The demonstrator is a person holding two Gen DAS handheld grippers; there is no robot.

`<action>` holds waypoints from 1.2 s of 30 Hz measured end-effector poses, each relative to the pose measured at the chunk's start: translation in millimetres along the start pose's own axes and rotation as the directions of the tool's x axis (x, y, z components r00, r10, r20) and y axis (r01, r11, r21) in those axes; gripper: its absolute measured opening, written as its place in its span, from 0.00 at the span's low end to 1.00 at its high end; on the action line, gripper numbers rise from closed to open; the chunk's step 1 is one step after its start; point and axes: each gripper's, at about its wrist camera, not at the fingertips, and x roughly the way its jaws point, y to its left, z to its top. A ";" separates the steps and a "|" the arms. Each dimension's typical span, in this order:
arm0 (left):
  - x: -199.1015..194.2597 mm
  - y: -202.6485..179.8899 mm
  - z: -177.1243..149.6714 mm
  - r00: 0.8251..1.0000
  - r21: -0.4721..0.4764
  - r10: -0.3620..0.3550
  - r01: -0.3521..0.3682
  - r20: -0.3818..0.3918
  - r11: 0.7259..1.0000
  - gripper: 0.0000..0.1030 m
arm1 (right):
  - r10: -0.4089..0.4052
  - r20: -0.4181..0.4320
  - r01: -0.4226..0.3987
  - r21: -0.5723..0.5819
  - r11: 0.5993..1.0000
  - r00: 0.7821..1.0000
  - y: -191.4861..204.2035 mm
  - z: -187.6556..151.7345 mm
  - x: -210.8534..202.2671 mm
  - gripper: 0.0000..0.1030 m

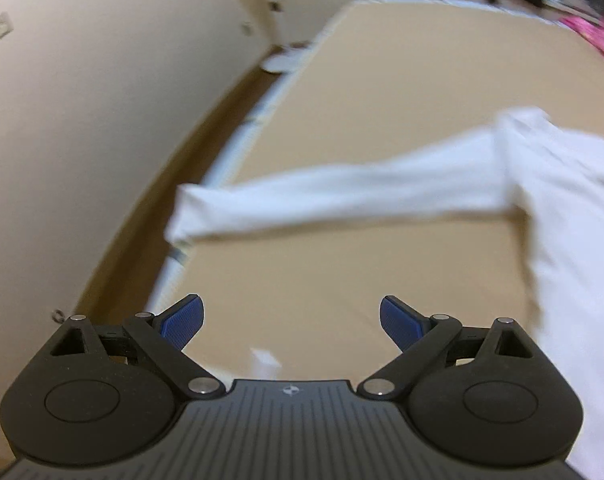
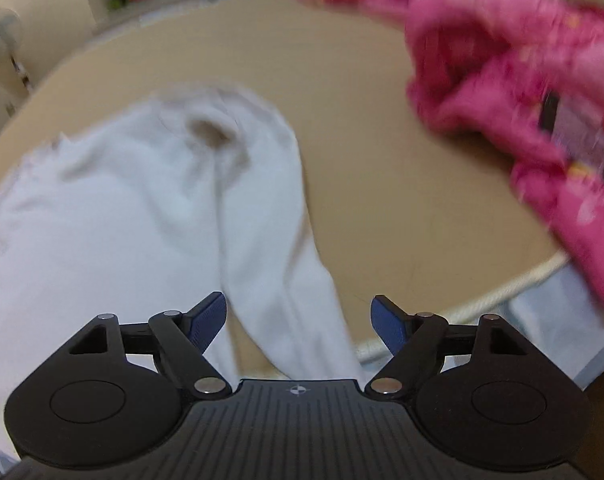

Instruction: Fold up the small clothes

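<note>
Lying ahead of both released grippers: white long-sleeved top [image 2: 113,216]; left gripper [image 1: 291,322] empty, right gripper [image 2: 298,318] straddling its sleeve [image 2: 285,280]; pink garment [image 2: 514,92] beyond-right.

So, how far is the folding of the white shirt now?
Early stage. Done: the white shirt lies spread on the beige surface, one sleeve stretched out. In hand: nothing; both the left hand-held gripper and right hand-held gripper are open. Left: every fold, then the pink garment.
</note>
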 end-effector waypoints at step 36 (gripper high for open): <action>-53.2 -103.0 -101.2 0.998 0.224 -0.064 0.065 -0.012 0.973 0.94 | 0.076 0.159 0.003 -0.447 0.895 0.984 33.8 -99.2 -85.1 0.65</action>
